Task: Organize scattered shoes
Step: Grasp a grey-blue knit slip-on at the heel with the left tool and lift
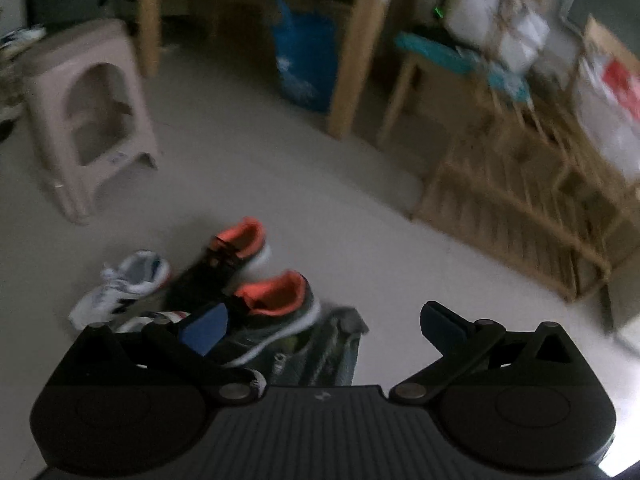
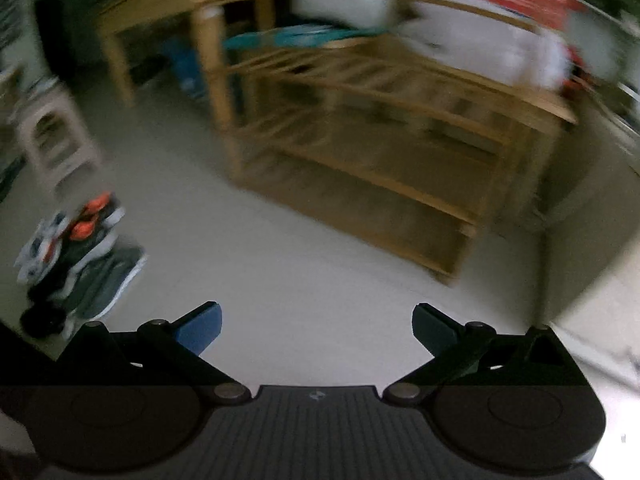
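A heap of shoes lies on the pale floor. Two dark sneakers with orange linings [image 1: 276, 312] [image 1: 232, 256] sit side by side, a white sneaker [image 1: 120, 288] lies to their left, and a grey-green shoe [image 1: 320, 352] lies nearest me. My left gripper [image 1: 322, 326] is open above the heap, its left finger over the near orange-lined sneaker, nothing held. In the right wrist view the same shoe heap [image 2: 80, 264] is far left, blurred. My right gripper [image 2: 316, 326] is open over bare floor, facing the wooden shoe rack [image 2: 360, 160].
The slatted wooden shoe rack [image 1: 520, 208] stands right of the shoes. A beige plastic stool [image 1: 88, 120] stands at left. Behind are a wooden table [image 1: 352, 60] with a blue bag [image 1: 304, 64] under it and a chair with a teal seat [image 1: 432, 52]. White bags [image 2: 460, 32] lie on the rack's top.
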